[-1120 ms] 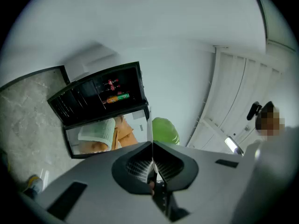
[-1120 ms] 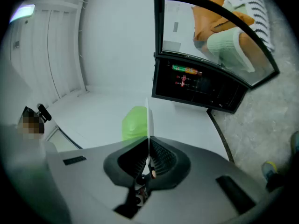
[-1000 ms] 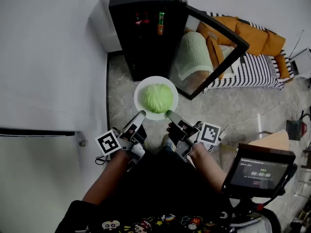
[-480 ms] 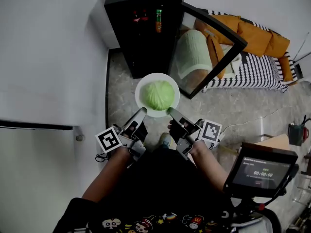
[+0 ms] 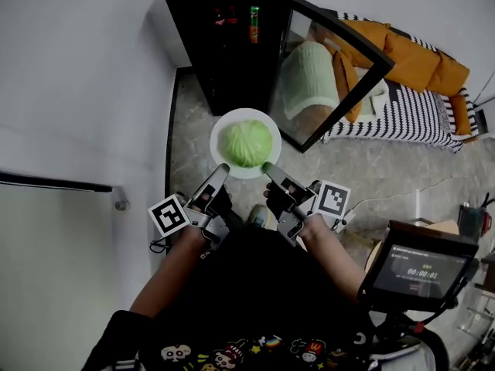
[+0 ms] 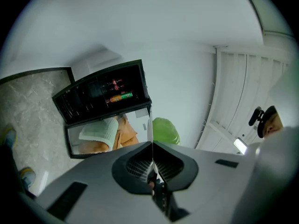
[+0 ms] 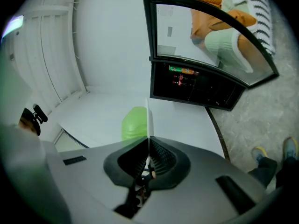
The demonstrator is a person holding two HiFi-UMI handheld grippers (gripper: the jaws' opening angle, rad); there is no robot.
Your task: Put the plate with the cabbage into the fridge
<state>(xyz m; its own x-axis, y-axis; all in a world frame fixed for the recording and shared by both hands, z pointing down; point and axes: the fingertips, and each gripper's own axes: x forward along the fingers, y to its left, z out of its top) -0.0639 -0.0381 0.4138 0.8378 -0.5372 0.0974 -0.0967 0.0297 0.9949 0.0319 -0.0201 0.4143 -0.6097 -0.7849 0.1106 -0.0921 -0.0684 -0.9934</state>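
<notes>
Plate (image 5: pixel 246 114) with cabbage (image 5: pixel 246 144) held out level, rim pinched by left tongs (image 5: pixel 222 168) and right tongs (image 5: pixel 267 166).

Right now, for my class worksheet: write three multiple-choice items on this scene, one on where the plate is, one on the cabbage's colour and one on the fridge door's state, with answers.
1. Where is the plate?
A. On a fridge shelf.
B. Held outside the fridge, over the floor.
C. On a table.

2. What colour is the cabbage?
A. Green.
B. Purple.
C. White.

3. How is the fridge door?
A. Shut.
B. Taken off.
C. Open.

Answers:
1 B: the left gripper and right gripper each clamp its near rim, in front of the fridge.
2 A: it shows pale green in every view.
3 C: the glass door stands swung out to the right, and bottles show inside.
</notes>
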